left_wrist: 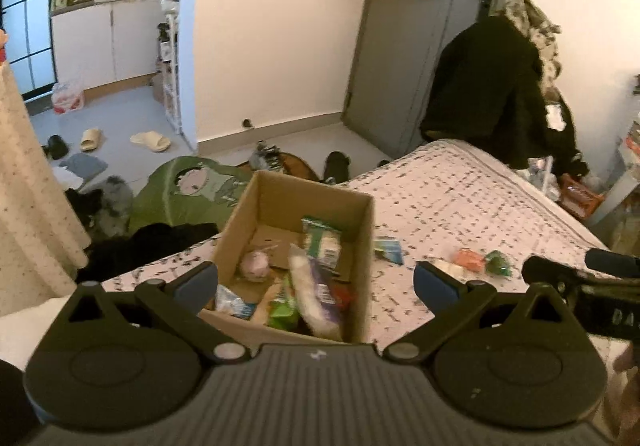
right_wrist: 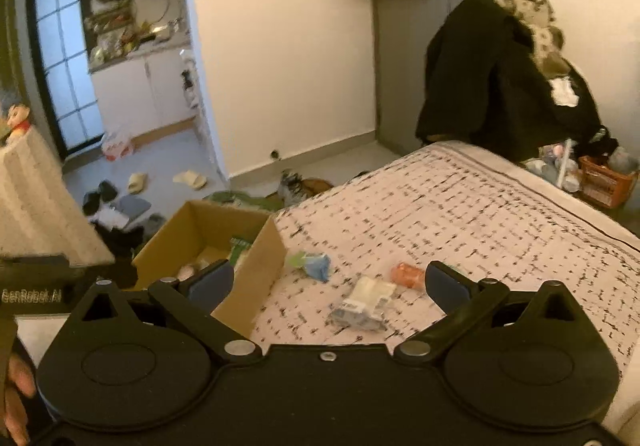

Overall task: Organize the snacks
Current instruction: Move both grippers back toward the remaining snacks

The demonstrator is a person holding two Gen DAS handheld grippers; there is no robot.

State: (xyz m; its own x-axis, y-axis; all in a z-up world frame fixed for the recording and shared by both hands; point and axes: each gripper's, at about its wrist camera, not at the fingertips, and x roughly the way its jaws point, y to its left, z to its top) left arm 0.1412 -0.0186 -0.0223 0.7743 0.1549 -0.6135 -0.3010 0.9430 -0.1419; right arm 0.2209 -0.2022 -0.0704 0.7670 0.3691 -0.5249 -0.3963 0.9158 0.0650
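Bedspread (right_wrist: 460,214) snacks face the released right claw (right_wrist: 330,282); the left claw (left_wrist: 316,280), released, overlooks the box (left_wrist: 240,218).

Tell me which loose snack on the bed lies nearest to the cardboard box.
The blue-and-green packet, right beside the cardboard box. The white pack and the orange one lie farther out on the bed.

- cardboard box (left_wrist: 248,218) showing matt brown card
- snack packets (left_wrist: 316,286) gleaming as glossy plastic
- bedspread (right_wrist: 460,214) looking like soft matt cloth
- gripper bodies appearing matt black plastic
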